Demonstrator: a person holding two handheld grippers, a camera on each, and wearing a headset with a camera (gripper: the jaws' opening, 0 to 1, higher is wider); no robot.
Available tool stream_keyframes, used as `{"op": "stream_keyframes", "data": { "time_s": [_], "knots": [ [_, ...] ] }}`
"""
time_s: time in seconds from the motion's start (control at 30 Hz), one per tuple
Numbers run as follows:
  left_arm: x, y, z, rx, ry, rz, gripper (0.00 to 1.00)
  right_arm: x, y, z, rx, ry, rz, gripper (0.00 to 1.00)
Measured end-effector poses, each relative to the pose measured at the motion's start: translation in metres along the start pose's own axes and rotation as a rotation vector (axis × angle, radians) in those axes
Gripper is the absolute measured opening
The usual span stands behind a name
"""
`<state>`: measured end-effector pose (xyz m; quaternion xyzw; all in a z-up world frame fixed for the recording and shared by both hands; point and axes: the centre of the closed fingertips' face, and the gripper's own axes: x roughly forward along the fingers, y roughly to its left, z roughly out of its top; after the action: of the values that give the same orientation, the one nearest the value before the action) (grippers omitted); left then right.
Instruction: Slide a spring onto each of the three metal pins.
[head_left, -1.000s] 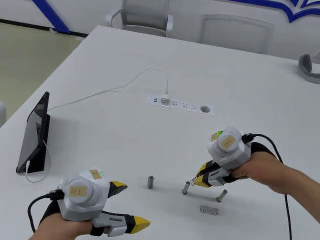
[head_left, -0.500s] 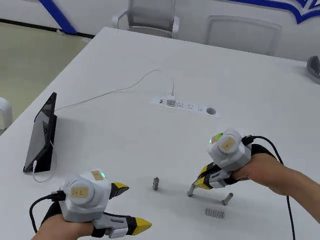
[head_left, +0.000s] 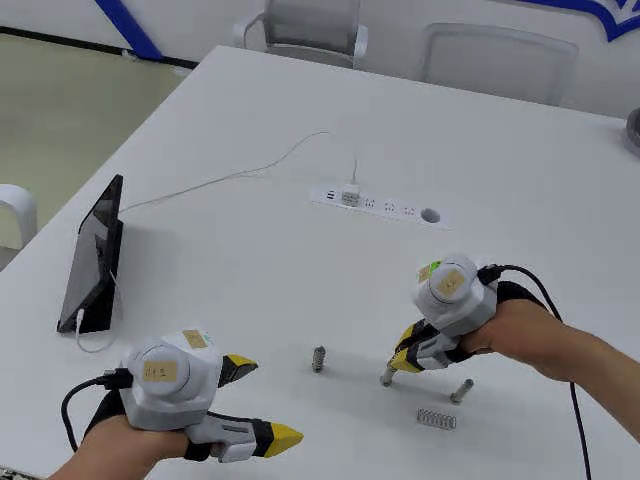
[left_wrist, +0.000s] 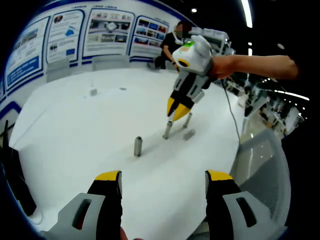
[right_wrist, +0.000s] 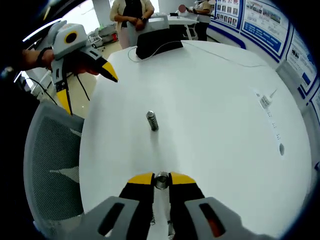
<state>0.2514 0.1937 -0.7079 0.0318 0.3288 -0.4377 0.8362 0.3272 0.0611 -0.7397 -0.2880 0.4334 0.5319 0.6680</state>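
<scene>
Right tool (head_left: 404, 362) is clenched on a small round metal piece (right_wrist: 161, 180), spring or pin top, hard to tell, over a short grey metal pin (head_left: 387, 377). Three pins total: a spring-wrapped pin (head_left: 319, 358) at its 9 o'clock, a bare pin (head_left: 461, 390) at 4. One loose coil spring (head_left: 436, 419) lies at 5 on the white bench (head_left: 250, 250). Left tool (head_left: 262, 402) is released at 8 o'clock.

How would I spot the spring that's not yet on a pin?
On the white table, look just nearer the person than the right gripper. The loose spring lies there beside an upright pin; it is the only small metal piece lying flat.
</scene>
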Motion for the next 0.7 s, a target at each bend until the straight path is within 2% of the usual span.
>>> {"op": "stream_keyframes", "data": {
  "time_s": [0.7],
  "knots": [
    [-0.004,0.004,-0.007,-0.014,0.006,0.017,0.68,0.026,0.000,-0.009,-0.040,0.047,0.001,0.13]
  ]
}}
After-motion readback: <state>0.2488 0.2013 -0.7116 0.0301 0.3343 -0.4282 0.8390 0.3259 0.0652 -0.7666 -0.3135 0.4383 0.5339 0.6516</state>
